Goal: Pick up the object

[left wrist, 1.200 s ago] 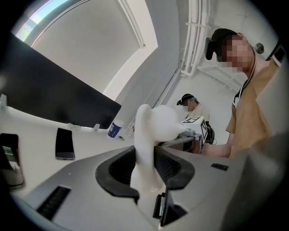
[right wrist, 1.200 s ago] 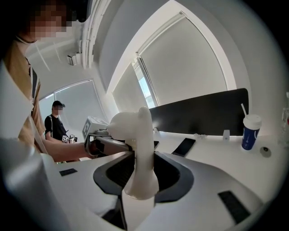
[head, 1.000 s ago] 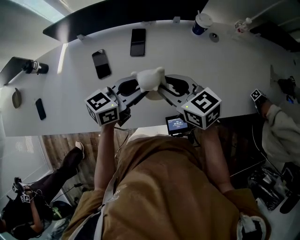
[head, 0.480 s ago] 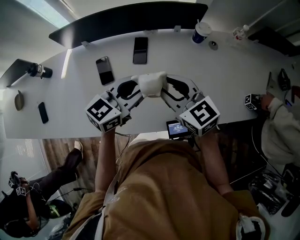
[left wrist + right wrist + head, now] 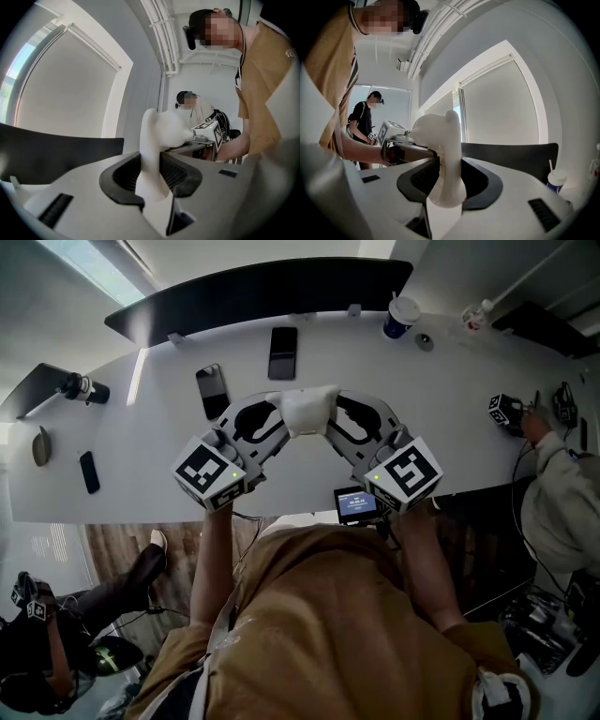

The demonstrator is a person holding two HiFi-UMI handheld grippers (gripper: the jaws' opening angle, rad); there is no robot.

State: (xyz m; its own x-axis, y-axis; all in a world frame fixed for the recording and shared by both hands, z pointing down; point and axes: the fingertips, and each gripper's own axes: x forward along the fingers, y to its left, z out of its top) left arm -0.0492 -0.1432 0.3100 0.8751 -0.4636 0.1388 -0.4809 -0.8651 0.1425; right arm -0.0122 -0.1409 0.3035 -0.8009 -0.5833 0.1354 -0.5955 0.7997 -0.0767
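Note:
A white, soft-looking lumpy object (image 5: pixel 307 411) hangs above the white table (image 5: pixel 131 456), held from both sides. My left gripper (image 5: pixel 281 418) is shut on its left end and my right gripper (image 5: pixel 336 416) on its right end. In the left gripper view the white object (image 5: pixel 159 136) is pinched between the dark ribbed pads of the left gripper (image 5: pixel 152 173) and bulges above them. The right gripper view has the same object (image 5: pixel 440 140) squeezed in the right gripper (image 5: pixel 447 180). Each gripper's marker cube faces me.
Two dark phones (image 5: pixel 282 339) (image 5: pixel 213 390) lie on the table behind the grippers, a third (image 5: pixel 89 472) at the left. A cup with a lid (image 5: pixel 400 315) stands at the back right. Another person's hand with a marker cube (image 5: pixel 506 409) is at the right edge.
Both grippers have risen together with the white object held between them and have rolled somewhat. The grip on each end looks the same.

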